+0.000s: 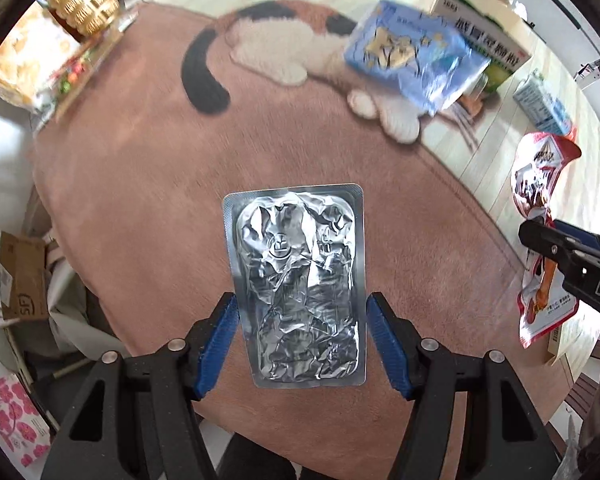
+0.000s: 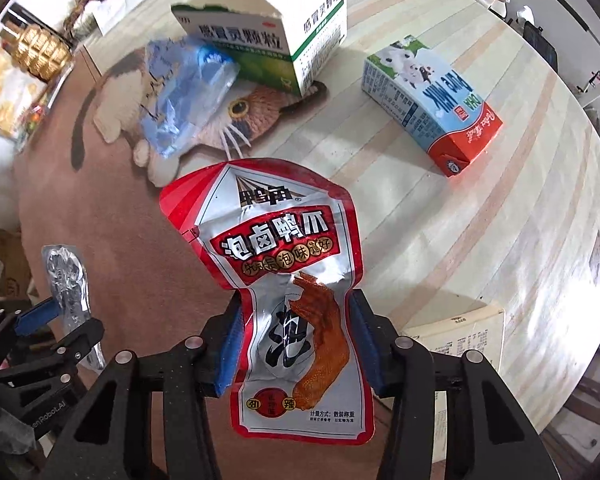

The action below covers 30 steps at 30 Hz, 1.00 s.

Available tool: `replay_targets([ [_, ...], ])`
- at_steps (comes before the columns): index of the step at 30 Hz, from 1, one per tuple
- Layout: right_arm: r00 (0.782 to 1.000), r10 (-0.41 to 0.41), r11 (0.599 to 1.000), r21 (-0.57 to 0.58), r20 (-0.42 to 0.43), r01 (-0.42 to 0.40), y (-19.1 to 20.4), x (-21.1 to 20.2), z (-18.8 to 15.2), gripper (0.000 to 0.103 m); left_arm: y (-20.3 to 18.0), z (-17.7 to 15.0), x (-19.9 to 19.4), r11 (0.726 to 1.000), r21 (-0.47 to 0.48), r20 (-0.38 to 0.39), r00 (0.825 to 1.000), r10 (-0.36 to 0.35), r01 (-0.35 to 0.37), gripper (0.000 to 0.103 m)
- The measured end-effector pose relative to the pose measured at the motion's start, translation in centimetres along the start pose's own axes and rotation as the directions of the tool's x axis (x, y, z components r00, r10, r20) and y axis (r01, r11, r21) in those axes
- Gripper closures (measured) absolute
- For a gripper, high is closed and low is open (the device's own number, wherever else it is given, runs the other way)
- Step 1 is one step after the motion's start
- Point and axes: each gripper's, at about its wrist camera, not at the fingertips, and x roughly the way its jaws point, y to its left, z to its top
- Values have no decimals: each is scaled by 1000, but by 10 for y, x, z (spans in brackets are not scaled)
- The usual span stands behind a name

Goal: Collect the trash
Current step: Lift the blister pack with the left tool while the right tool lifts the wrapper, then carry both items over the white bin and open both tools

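Left gripper (image 1: 300,344) pinches the foil blister (image 1: 298,280) between its jaws; right gripper (image 2: 300,344) pinches the pouch (image 2: 288,288). Keep both squeezes firm while carrying.

The red pouch (image 2: 296,300), pinched in the right gripper (image 2: 298,344), reads "泡卤鸭爪" in large white characters, with "劲辣" in yellow circles near its lower edge and "计量方式: 散装称重" in small print. Ahead of that gripper, the green and white box (image 2: 268,36) reads "感冒灵颗粒". Ahead and to the right, the milk carton (image 2: 428,108) carries blue lettering too distorted to read. Far left of the left gripper (image 1: 300,340), a cardboard box (image 1: 24,280) is marked "SF".
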Motion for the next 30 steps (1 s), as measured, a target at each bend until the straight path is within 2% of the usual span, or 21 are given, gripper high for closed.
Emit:
replay_targets([
  [11,993,75,994,72,91,-82,7,-57,-36,53,7,-31,-54,997,46,98,993,-63,59,40],
  [17,986,92,989,103,140,-107,41,-77,-72,53,42,-46,-70,987,77,134,980,-147,138,40],
  [22,978,94,984,130,188,-120,84,-92,-131,53,79,-93,-69,971,132,156,963,-217,198,40],
  [24,976,86,981,154,202,-118,109,-92,-161,53,95,-123,-69,966,149,151,960,-235,213,40],
  [30,973,118,957,240,200,-165,168,-71,-261,53,152,-191,-37,952,180,60,964,-260,246,40],
])
